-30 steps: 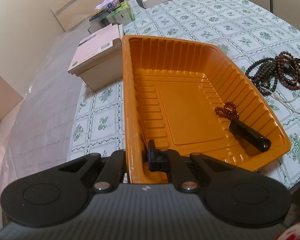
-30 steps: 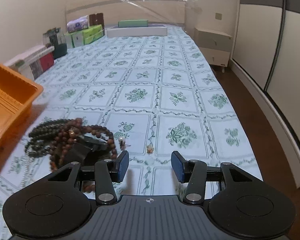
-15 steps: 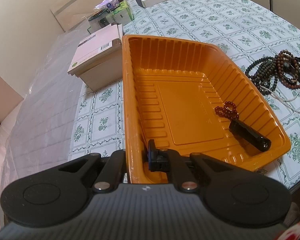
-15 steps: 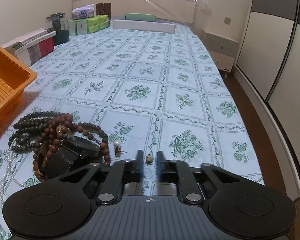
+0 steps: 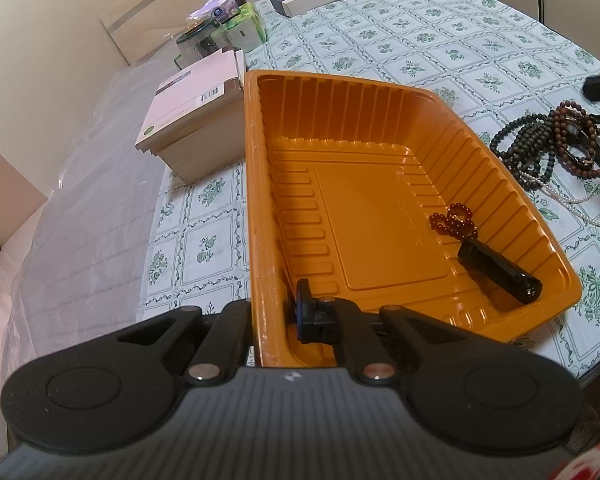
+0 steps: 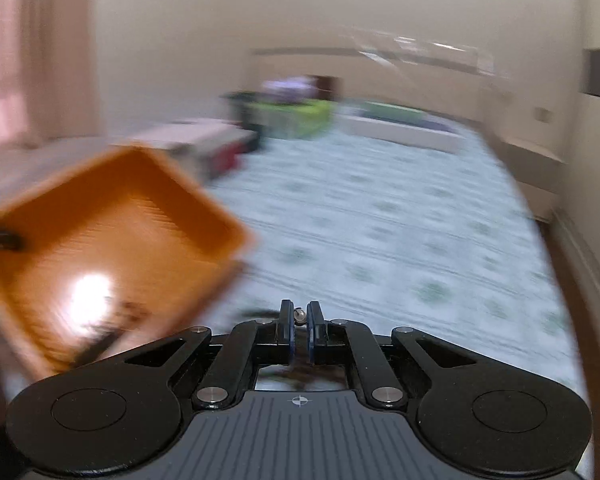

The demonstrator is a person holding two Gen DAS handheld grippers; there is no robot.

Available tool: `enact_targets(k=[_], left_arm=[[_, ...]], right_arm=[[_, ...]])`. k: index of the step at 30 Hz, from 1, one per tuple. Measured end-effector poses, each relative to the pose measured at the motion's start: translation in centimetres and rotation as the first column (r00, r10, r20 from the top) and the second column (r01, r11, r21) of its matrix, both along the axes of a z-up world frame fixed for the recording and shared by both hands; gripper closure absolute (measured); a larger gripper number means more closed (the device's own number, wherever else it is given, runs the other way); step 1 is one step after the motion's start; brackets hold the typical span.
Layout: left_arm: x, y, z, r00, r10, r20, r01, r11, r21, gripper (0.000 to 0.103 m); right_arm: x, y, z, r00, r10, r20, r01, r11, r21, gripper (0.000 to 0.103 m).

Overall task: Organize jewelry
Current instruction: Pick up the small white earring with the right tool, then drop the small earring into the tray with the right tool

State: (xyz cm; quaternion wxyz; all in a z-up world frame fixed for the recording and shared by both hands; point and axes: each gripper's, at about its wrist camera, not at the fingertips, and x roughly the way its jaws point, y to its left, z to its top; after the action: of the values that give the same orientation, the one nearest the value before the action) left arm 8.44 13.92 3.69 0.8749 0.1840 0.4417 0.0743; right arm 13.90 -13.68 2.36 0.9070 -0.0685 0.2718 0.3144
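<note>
The orange tray (image 5: 380, 208) sits on the floral tablecloth (image 5: 440, 52), its near wall clamped between the closed jaws of the left gripper (image 5: 276, 316). Inside, toward the right end, lie a small dark red bead bracelet (image 5: 454, 222) and a black oblong item (image 5: 500, 276), touching each other. To the right of the tray on the cloth lies a heap of dark green and brown bead strands (image 5: 556, 148) with a white pearl string (image 5: 580, 200) beside it. The right gripper (image 6: 299, 320) is closed on a small pale earring-like piece (image 6: 299, 314), type unclear; its view is blurred. A white box (image 5: 192, 112) stands just left of the tray.
</note>
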Motion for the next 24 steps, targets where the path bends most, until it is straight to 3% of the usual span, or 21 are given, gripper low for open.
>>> enact_targets(k=[4, 11, 21, 23, 24], left_arm=[[0.0, 0.1, 0.0, 1.0, 0.0, 0.001, 0.0, 1.0, -0.005, 0.099], [-0.1, 0.2, 0.0, 1.0, -0.003, 0.005, 0.003, 1.0, -0.008, 0.099], [-0.2, 0.3, 0.0, 1.0, -0.005, 0.006, 0.005, 1.0, -0.01, 0.099], [-0.2, 0.3, 0.0, 1.0, -0.004, 0.005, 0.004, 1.0, -0.011, 0.099], [-0.2, 0.3, 0.0, 1.0, -0.004, 0.005, 0.004, 1.0, -0.011, 0.099]], right_arm=[[-1.8, 4.7, 0.8, 0.987, 0.157, -0.018, -0.156, 0.986, 0.055, 0.097], [-3.7, 10.1, 0.4, 0.955, 0.291, -0.051, -0.287, 0.955, 0.072, 0.097], [-3.9, 11.2, -1.4, 0.937, 0.332, -0.108, -0.323, 0.942, 0.092, 0.097], [-3.7, 11.0, -1.4, 0.936, 0.33, -0.123, -0.316, 0.941, 0.117, 0.086], [-3.7, 10.8, -1.2, 0.94, 0.318, -0.121, -0.303, 0.945, 0.125, 0.065]])
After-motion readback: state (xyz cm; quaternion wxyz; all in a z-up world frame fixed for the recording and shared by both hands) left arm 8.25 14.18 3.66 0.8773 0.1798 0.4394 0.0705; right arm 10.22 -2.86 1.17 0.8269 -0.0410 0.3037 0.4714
